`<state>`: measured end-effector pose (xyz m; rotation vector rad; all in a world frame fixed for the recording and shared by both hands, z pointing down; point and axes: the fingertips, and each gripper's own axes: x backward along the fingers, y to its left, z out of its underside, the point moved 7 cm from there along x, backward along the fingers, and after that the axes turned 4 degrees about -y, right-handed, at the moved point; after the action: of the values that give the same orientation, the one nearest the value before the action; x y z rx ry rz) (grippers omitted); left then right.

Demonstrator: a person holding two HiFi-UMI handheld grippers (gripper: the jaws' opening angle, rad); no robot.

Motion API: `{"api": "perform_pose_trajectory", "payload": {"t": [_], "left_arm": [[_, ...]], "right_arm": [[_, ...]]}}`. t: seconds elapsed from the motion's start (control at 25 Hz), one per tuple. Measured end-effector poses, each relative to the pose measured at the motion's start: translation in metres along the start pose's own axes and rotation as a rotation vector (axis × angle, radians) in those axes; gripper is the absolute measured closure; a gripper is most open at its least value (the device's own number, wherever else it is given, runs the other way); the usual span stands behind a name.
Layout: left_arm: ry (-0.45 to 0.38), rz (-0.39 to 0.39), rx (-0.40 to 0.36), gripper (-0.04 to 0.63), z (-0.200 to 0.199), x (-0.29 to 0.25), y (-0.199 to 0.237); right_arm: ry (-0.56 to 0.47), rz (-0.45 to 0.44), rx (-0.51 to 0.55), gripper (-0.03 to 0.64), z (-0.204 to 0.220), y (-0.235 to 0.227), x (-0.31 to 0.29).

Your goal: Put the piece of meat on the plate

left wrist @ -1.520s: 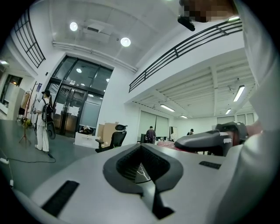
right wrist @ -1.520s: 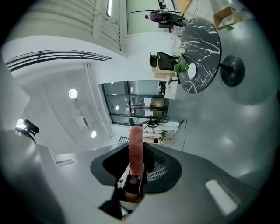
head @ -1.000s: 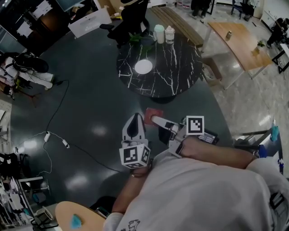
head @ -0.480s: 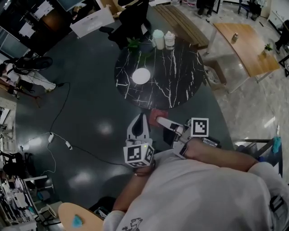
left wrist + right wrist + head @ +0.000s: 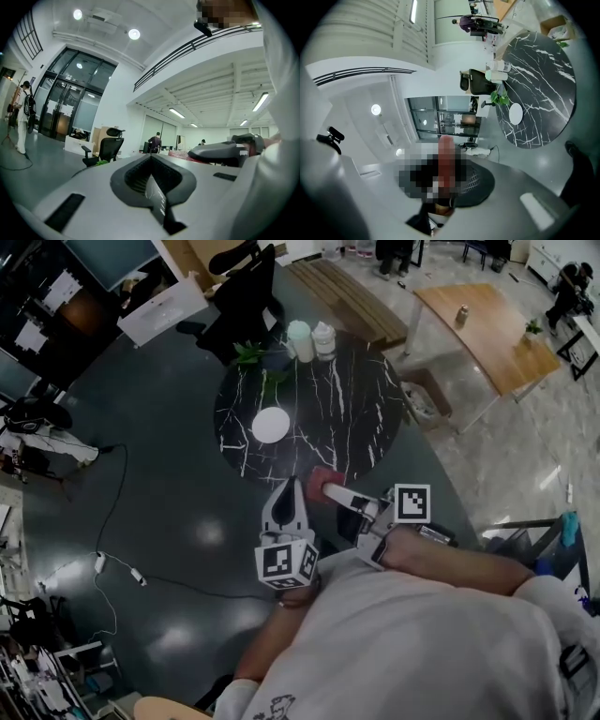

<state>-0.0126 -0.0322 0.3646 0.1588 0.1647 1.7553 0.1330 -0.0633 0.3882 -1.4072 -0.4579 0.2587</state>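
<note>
A flat red piece of meat [image 5: 322,479] is clamped edge-on in my right gripper [image 5: 330,491], level with the near rim of the round black marble table [image 5: 347,418]. In the right gripper view the meat [image 5: 446,157] stands upright between the jaws. The white plate [image 5: 272,424] lies bare on the table's left half, and the right gripper view also catches the plate [image 5: 516,114]. My left gripper [image 5: 290,487] is beside the right one on its left, shut and holding nothing, just short of the table edge. From its own view, the left gripper [image 5: 151,159] shows its jaws meeting.
Two pale containers [image 5: 311,339] and a green plant [image 5: 253,354] stand at the table's far edge. A black office chair [image 5: 239,292] is behind it. A bench [image 5: 342,296] and a wooden table [image 5: 478,324] lie beyond to the right. A cable [image 5: 122,563] runs across the dark floor.
Both grippers have moved toward the round table, the right one carrying the meat. The table edge, apart from them before, now meets the meat and gripper tips.
</note>
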Motion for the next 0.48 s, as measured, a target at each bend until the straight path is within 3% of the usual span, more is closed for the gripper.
{"api": "perform_pose_trajectory", "payload": {"t": [0.24, 0.48], "left_arm": [[-0.001, 0.052, 0.008, 0.589, -0.006, -0.042, 0.021], [0.015, 0.08, 0.018, 0.589, -0.007, -0.082, 0.068]], "right_arm": [[-0.047, 0.002, 0.007, 0.531, -0.027, -0.003, -0.027], [-0.066, 0.028, 0.021, 0.531, -0.049, -0.018, -0.08]]}}
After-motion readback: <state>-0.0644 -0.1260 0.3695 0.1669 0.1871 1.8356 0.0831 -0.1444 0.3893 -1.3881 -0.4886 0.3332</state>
